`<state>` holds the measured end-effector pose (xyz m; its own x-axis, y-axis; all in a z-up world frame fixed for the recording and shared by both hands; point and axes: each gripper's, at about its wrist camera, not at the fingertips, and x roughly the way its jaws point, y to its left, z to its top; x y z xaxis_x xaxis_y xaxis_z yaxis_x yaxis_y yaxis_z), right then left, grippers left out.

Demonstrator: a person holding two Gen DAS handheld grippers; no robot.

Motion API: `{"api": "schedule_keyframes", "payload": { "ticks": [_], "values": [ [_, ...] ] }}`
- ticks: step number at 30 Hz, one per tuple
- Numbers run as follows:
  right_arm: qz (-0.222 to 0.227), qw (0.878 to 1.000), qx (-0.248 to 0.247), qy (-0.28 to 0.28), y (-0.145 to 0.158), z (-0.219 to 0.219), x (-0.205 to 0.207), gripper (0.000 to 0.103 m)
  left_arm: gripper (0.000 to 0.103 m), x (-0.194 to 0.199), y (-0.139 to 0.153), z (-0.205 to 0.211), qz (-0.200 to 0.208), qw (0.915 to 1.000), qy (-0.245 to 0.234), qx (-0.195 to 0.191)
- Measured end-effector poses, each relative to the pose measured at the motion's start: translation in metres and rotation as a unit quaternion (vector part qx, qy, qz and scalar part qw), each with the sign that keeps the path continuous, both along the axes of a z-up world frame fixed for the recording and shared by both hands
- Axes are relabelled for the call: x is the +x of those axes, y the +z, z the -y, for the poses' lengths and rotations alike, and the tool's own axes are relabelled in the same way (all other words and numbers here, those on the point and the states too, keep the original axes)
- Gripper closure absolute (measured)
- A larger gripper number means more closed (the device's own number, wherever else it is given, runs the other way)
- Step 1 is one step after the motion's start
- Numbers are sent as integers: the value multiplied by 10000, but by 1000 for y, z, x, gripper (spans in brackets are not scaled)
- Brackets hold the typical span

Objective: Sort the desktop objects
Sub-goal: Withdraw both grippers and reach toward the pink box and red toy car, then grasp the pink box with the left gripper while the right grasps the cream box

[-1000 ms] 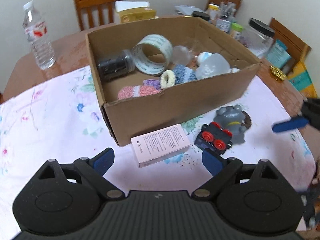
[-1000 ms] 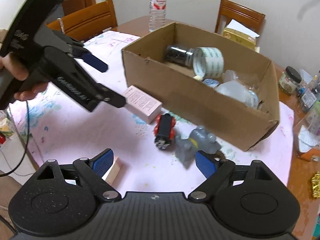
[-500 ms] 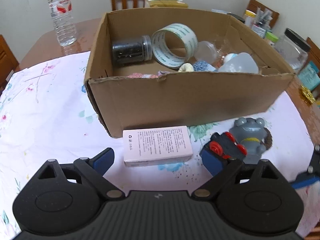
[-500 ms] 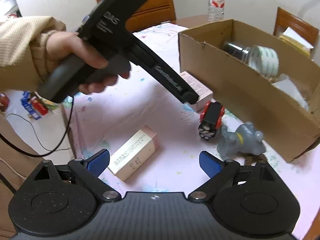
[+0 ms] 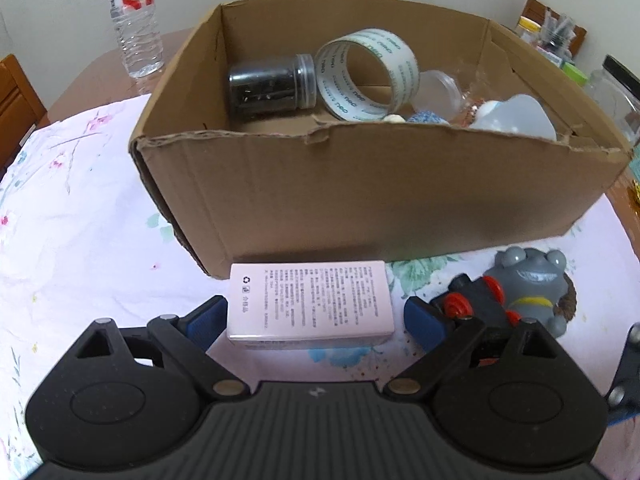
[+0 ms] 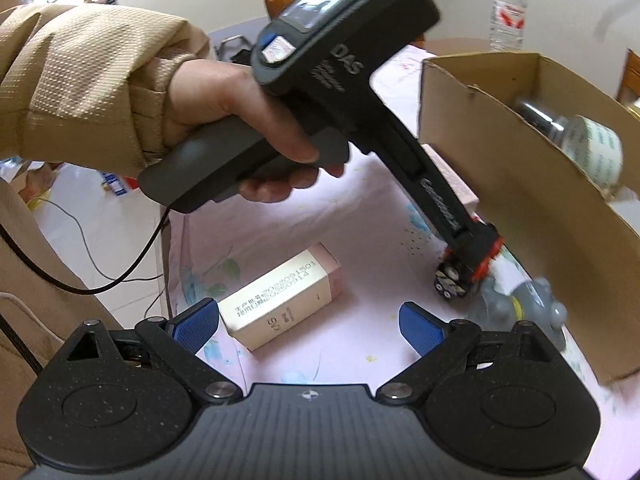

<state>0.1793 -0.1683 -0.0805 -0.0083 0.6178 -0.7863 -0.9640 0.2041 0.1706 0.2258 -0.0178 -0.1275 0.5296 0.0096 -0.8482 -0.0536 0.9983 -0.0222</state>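
Between my left gripper's (image 5: 311, 318) spread fingers lies the pink box (image 5: 310, 304), ungripped, the cardboard box (image 5: 384, 196) just beyond. My right gripper (image 6: 309, 322) is likewise released, a cream carton (image 6: 280, 296) just ahead of its left fingertip.

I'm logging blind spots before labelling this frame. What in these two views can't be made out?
- Left wrist view: items low in the brown cardboard box, hidden by its front wall.
- Left wrist view: black toy train with red wheels, partly behind the left tool.
- Right wrist view: grey hippo figure, blurred.
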Motion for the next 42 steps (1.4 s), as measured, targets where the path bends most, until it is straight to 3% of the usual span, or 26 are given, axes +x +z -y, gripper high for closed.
{"api": "schedule_keyframes", "payload": {
  "ticks": [13, 19, 21, 23, 28, 30, 42],
  "values": [
    [-91, 9893, -8, 1454, -14, -38, 6, 4, 9, 5, -5, -7, 7, 9985, 525, -125],
    [195, 9797, -103, 1992, -22, -49, -1, 6, 9, 2, -6, -4, 103, 9980, 619, -53],
    [310, 9775, -126, 2082, -23, -50, -2, 12, 9, 2, -6, -3, 111, 9983, 577, -6],
    [435, 9762, -171, 2118, -24, -51, -3, 18, 9, 1, -6, -2, 136, 9983, 556, 55],
    [412, 9777, -196, 2051, -22, -52, -2, 18, 13, 2, -4, 0, 220, 9987, 411, 182],
    [414, 9789, -192, 1992, -21, -51, -2, 18, 23, 3, -3, 1, 227, 9991, 317, 164],
    [308, 9887, -191, 1456, -2, -34, 12, 18, 23, 2, 15, 9, 234, 9995, -126, 195]
  ]
}}
